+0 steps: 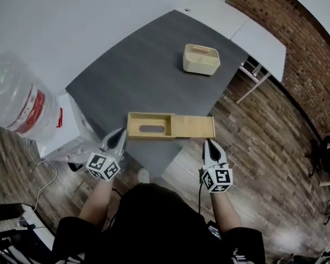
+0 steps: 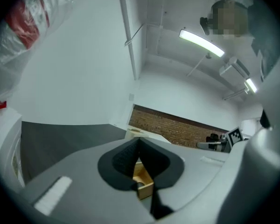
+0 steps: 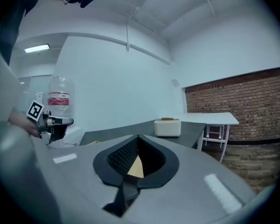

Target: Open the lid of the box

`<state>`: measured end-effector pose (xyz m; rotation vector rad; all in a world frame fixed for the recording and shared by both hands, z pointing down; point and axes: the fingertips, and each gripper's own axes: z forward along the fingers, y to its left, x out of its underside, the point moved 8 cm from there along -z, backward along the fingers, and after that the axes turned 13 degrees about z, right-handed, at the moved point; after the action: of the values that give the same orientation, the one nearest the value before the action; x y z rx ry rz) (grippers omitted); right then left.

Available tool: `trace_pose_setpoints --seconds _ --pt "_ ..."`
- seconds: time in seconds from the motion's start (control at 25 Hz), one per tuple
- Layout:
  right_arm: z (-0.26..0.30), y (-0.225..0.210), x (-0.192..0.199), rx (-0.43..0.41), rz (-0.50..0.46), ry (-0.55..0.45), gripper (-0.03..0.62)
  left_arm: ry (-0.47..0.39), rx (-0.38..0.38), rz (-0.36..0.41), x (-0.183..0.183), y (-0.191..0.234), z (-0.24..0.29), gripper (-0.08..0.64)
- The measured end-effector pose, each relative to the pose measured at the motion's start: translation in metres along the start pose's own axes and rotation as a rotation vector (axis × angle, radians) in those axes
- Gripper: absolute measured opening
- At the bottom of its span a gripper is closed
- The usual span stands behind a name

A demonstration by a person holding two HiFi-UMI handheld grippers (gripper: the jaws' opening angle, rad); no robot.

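A flat wooden box (image 1: pixel 149 125) lies near the front edge of the dark grey table (image 1: pixel 137 65), with an oval slot in its top. Its sliding lid (image 1: pixel 193 127) sticks out to the right, past the table edge. My left gripper (image 1: pixel 121 132) is at the box's near left corner, with its jaws shut. In the left gripper view the fingertips (image 2: pixel 139 141) meet, and a corner of the box (image 2: pixel 143 181) shows beyond them. My right gripper (image 1: pixel 208 143) hangs just in front of the lid's right end. It is shut, and the lid (image 3: pixel 136 168) shows past the joined tips.
A cream container (image 1: pixel 201 59) with a wooden handle stands at the table's far right. At the left are a large water bottle (image 1: pixel 19 106) and a white stand (image 1: pixel 66 128). A white table (image 1: pixel 258 37) and a brick wall (image 1: pixel 308 48) lie beyond, with wooden floor below.
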<state>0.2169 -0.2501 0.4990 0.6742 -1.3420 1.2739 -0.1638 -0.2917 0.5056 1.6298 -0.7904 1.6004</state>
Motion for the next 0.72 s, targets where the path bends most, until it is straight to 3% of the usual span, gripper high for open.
trace_pose_setpoints --seconds 0.36,0.72 --pt "-0.045 0.003 0.000 -0.175 -0.046 0.002 0.003 -0.059 -0.026 0.057 -0.011 -0.084 -0.046 0.000" --pt "-0.086 -0.002 0.019 -0.247 -0.037 0.038 0.002 -0.048 -0.076 0.075 -0.002 -0.132 -0.110 0.000"
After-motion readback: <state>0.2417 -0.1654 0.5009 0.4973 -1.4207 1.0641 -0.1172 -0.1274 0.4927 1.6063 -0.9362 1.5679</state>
